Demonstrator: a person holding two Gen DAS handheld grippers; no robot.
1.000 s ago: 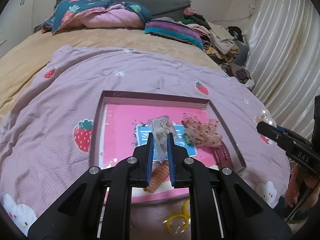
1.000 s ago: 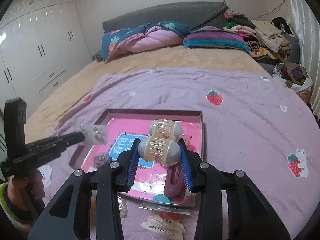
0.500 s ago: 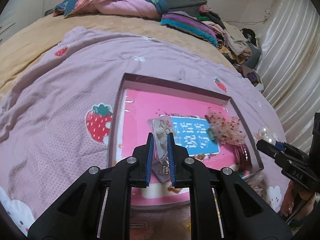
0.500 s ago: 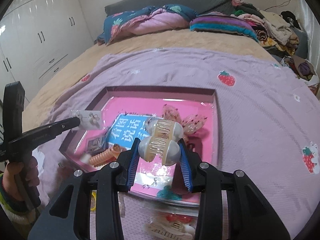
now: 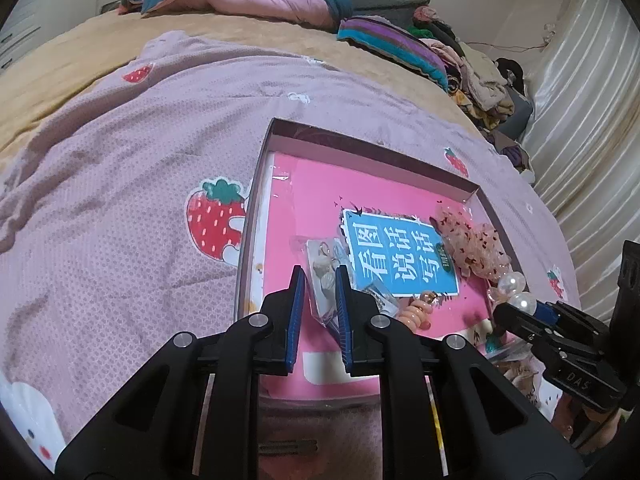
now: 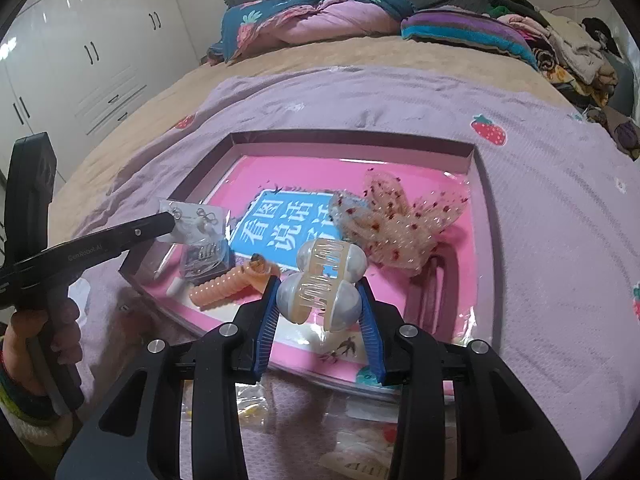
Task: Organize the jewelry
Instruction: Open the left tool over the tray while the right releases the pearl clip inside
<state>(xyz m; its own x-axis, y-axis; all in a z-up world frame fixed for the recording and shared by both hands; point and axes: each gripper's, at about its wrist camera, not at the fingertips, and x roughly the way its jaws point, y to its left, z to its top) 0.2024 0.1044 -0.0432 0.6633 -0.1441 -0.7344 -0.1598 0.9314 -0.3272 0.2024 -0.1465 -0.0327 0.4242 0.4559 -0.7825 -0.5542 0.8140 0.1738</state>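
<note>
Clear plastic earring packet (image 5: 322, 280) sits clamped between the closed fingers of the left gripper (image 5: 319, 280), above the near-left corner of the tray (image 5: 256, 216). The right gripper (image 6: 318, 288) is closed on a pearl-toned claw clip (image 6: 322, 284), held over the tray's near edge. Ahead of it lie a coiled hair tie (image 6: 224, 286) and a dotted mesh bow (image 6: 400, 224).

Soft, even indoor light, glare on the glossy white wardrobe doors (image 6: 80, 52), heavy fisheye bending and dark corners.
</note>
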